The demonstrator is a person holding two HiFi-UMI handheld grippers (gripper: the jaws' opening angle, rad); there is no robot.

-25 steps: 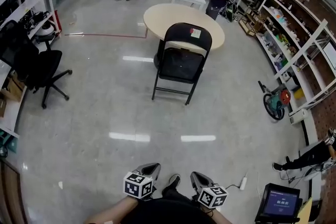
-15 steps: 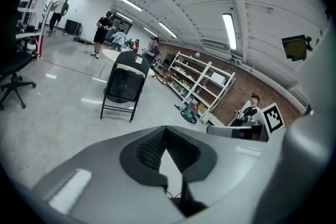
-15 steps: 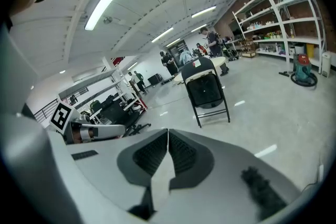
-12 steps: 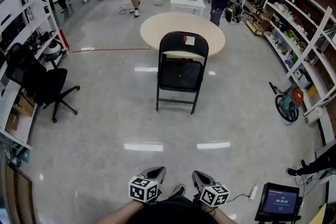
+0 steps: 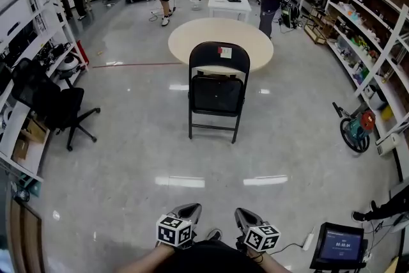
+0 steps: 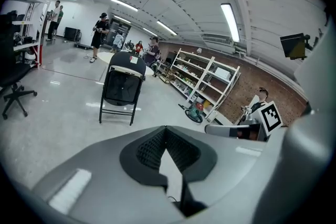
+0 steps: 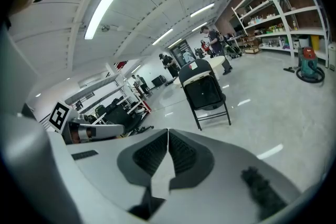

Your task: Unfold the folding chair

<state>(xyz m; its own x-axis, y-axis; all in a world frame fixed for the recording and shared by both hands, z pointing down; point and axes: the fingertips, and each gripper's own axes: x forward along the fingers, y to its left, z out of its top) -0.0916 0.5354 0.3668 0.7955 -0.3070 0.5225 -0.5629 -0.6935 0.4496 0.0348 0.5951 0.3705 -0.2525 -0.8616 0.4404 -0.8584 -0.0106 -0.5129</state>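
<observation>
Two grippers hang low against the person's body, the left gripper (image 5: 188, 209) and the right gripper (image 5: 243, 214), each with its ribbed dark jaws clenched together on nothing. Ahead lies the floor (image 5: 192, 156), pale, hard and glossy, streaked with reflected ceiling lights. Well apart from both grippers, the folding chair (image 5: 217, 89) stands upright on its feet, just in front of a round table (image 5: 192, 35) with a smooth tan top. It has a thin black tubular frame, a rounded back panel with a small label, and a flat dark seat panel.

On so slick a floor its feet would likely slide under a push, skating it into the table or tipping it. Smooth round tubing offers narrow pads little purchase, so a grip could slip.
</observation>
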